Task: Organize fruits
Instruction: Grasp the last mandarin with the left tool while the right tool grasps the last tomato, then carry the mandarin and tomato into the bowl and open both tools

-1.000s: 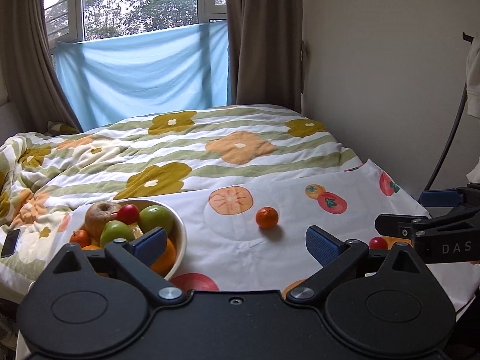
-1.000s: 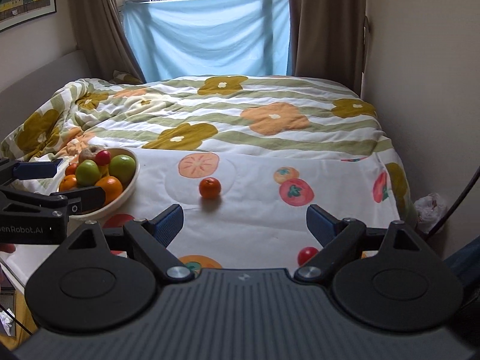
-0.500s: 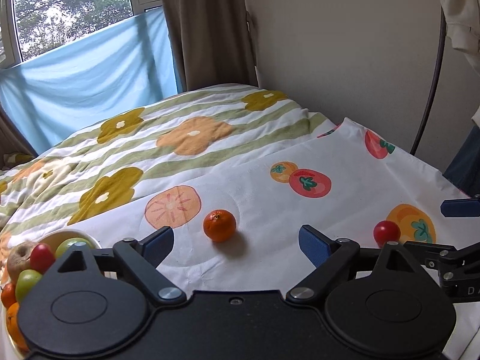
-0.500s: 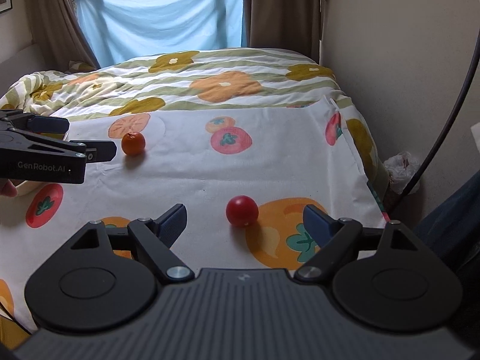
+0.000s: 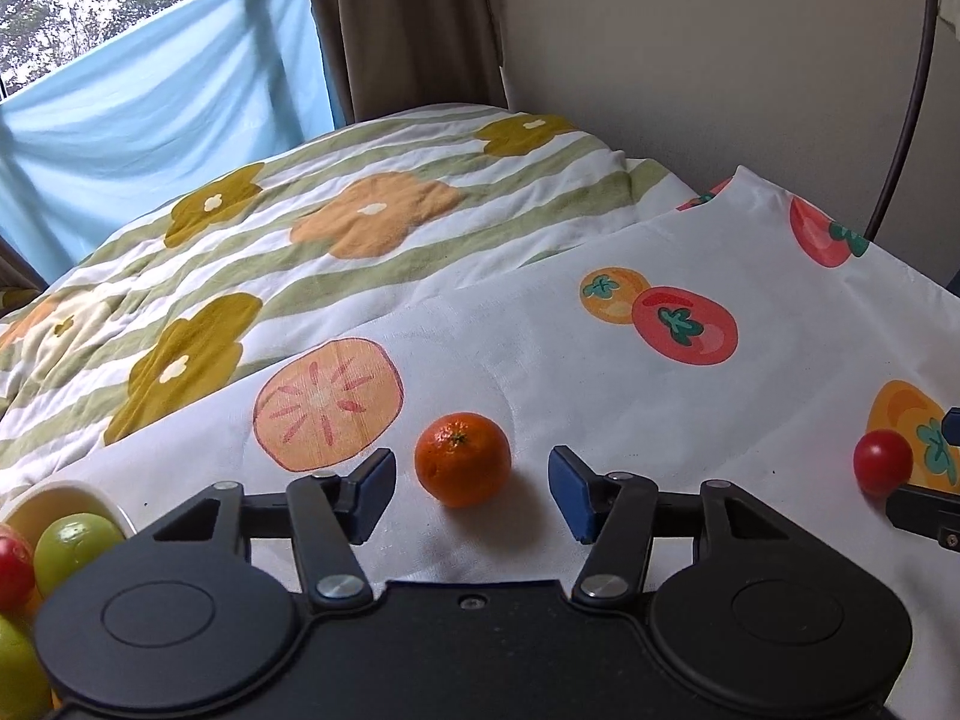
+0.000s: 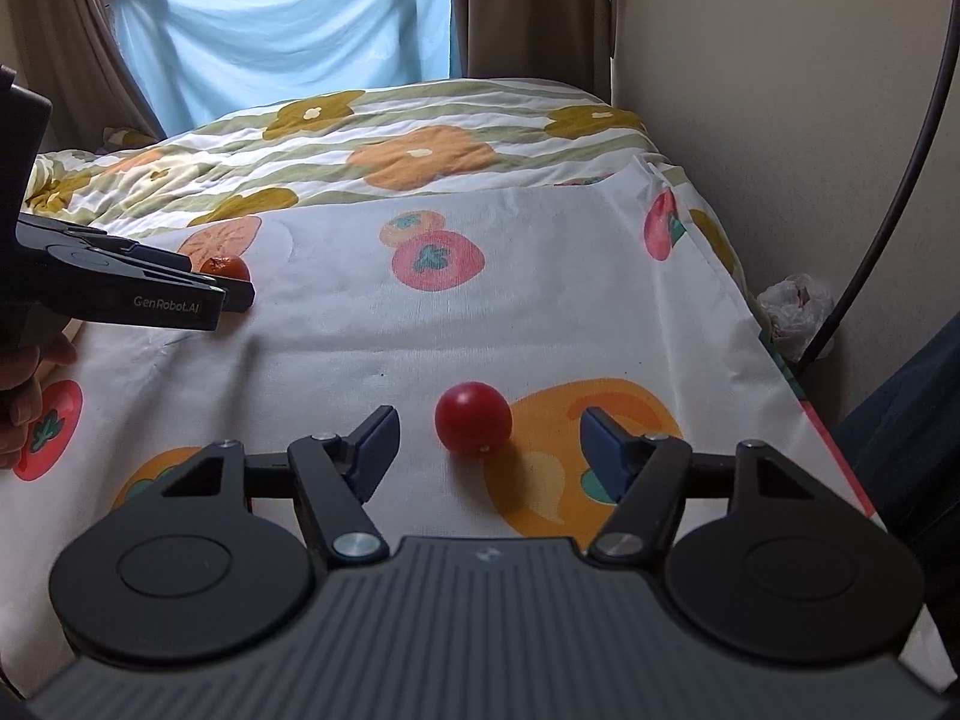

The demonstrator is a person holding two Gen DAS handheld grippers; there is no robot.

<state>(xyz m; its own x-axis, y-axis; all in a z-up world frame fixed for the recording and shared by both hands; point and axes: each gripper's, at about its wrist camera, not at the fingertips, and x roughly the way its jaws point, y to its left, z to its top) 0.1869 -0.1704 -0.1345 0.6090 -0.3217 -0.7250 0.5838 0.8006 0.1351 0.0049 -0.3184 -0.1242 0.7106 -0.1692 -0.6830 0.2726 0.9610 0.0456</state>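
My left gripper (image 5: 471,489) has just been closing, its pads still clear of the mandarin (image 5: 462,459) sitting between them on the fruit-print cloth (image 5: 600,372). My right gripper (image 6: 489,450) has been closing too, gaps left either side of the red fruit (image 6: 473,418). The bowl (image 5: 72,495) is cut off at the left view's edge, a green fruit (image 5: 75,546) showing.

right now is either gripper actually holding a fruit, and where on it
Nothing is held yet. The left gripper, jaws just closing, straddles the orange without touching it; the right gripper likewise brackets the red fruit.
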